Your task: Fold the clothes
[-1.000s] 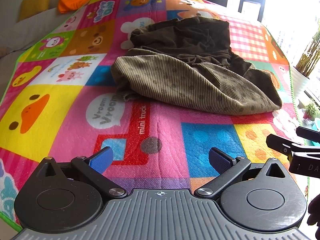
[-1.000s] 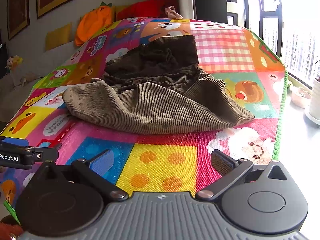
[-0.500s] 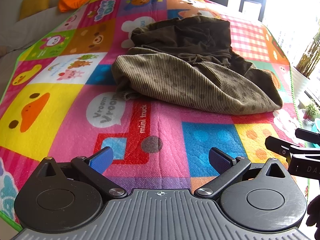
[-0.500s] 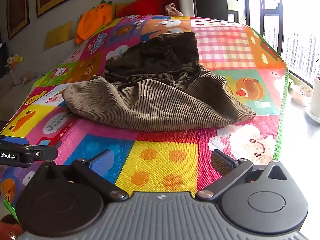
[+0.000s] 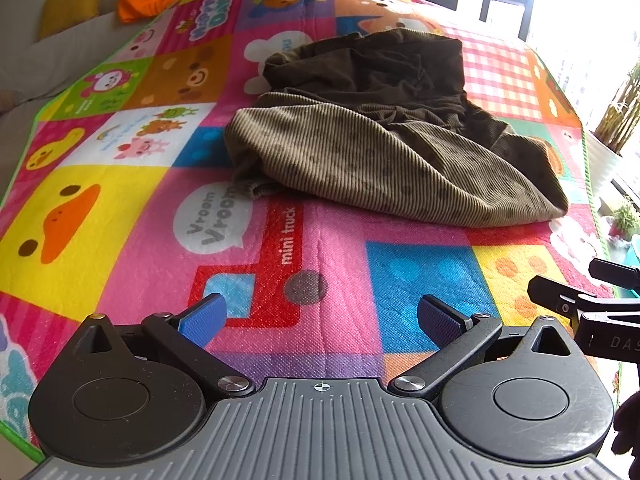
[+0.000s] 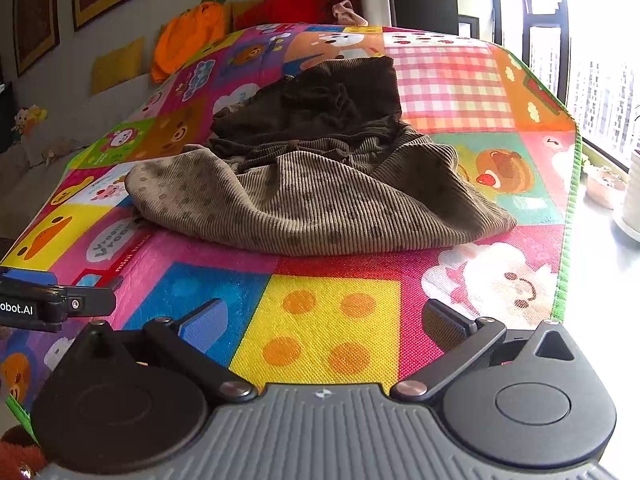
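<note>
A crumpled brown corduroy garment (image 5: 380, 132) lies in a heap on the colourful play mat (image 5: 120, 200); it also shows in the right wrist view (image 6: 320, 192). My left gripper (image 5: 320, 316) is open and empty, low over the mat short of the garment's near edge. My right gripper (image 6: 324, 320) is open and empty, also short of the garment, over the yellow square. The right gripper shows at the right edge of the left wrist view (image 5: 592, 304), and the left gripper at the left edge of the right wrist view (image 6: 48, 304).
The mat's green right edge (image 6: 568, 240) drops off toward a window sill with potted plants (image 5: 620, 120). An orange cushion (image 6: 188, 36) and a yellow cushion (image 6: 116, 64) lie on a sofa behind the mat.
Both grippers have edged slightly forward toward the garment. The garment has not moved and both grippers stay open.
</note>
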A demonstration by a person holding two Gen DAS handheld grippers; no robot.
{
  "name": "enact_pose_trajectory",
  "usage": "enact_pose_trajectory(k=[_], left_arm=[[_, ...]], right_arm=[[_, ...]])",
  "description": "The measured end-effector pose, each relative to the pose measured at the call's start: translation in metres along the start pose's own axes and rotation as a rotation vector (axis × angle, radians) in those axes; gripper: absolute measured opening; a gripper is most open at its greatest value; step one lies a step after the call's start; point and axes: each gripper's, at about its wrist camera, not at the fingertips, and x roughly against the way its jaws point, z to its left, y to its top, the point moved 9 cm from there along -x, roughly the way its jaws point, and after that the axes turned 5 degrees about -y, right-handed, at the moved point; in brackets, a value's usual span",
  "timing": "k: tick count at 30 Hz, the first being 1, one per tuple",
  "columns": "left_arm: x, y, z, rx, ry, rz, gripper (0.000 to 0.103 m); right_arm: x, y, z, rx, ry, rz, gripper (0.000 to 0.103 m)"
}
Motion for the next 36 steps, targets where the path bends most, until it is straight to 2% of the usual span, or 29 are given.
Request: enact_pose_trajectory(k=[8,13,16,19,23,26,30,33,36], left_arm=[[-0.003,0.000,0.002,0.006,-0.004,0.009,0.103],[-0.007,0.004,0.003,-0.003,-0.022,0.013,0.103],[-0.010,0.026,0.004,-0.021,-0.077,-0.009,0.103],[-0.018,0.058,0.003,-0.038,-0.142,-0.043,0.103],[-0.040,0.108,0.000,-0.039,-0.241,-0.102,0.103],[-0.070,0.136,0.002,-0.024,-0.289,-0.097,0.103],[-0.112,0.151,0.015,-0.002,-0.253,-0.032,0.103],[-0.131,0.152,0.029,0.001,-0.228,0.003,0.103],[-0.140,0.155,0.046,0.024,-0.222,0.006,0.103]], right_arm=[[-0.004,-0.001,0.002,-0.004,0.011,0.019,0.103],[-0.012,-0.003,0.004,-0.013,0.047,0.051,0.103],[-0.015,0.007,0.006,-0.004,0.081,0.049,0.103],[-0.021,0.037,0.007,0.012,0.118,0.017,0.103],[-0.054,0.086,0.003,0.031,0.131,-0.017,0.103],[-0.093,0.112,0.004,0.035,0.145,0.005,0.103],[-0.146,0.121,0.005,-0.028,0.195,0.112,0.103],[-0.170,0.112,0.009,-0.071,0.242,0.184,0.103],[-0.178,0.107,0.009,-0.114,0.268,0.195,0.103]])
